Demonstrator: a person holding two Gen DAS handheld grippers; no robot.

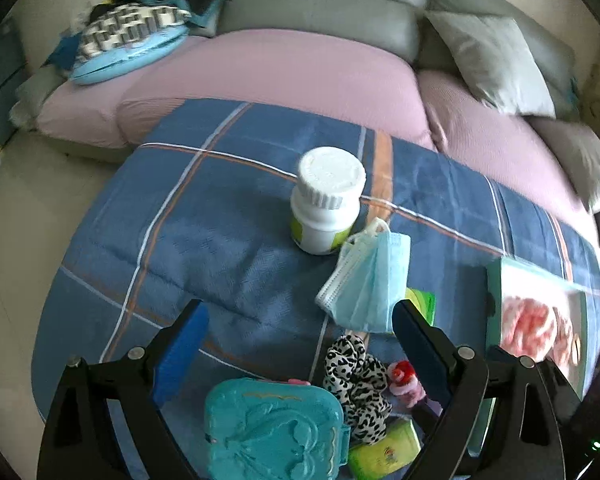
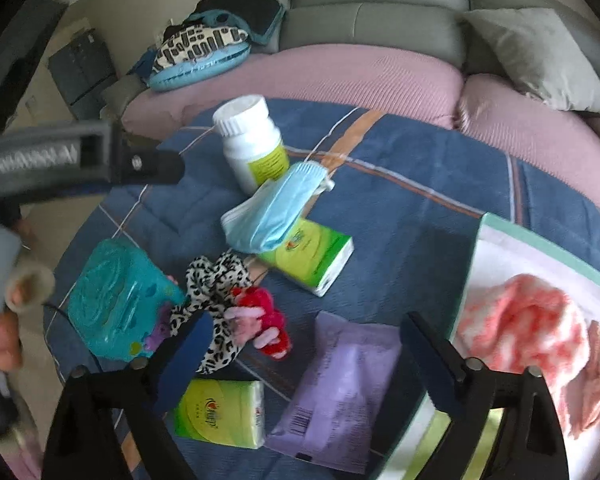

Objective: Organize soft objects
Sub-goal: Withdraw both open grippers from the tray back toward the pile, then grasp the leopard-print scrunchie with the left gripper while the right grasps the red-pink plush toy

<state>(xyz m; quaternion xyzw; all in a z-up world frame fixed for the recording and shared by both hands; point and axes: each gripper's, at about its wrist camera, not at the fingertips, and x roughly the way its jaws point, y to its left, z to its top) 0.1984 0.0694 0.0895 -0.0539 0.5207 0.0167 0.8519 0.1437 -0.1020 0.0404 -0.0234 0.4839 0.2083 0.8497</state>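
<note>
A pink knitted piece (image 2: 520, 320) already lies in the tray (image 2: 548, 248), while the face mask (image 2: 276, 216) and leopard scrunchie (image 2: 216, 280) wait on the blanket (image 2: 420, 208), both grippers (image 1: 300, 344) (image 2: 306, 348) apart and empty.

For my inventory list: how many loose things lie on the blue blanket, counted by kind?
Bottle: 1
Face mask: 1
Tissue packs: 2
Wipes pack: 1
Teal case: 1
Scrunchies: 2
Tray: 1
Total: 9
</note>
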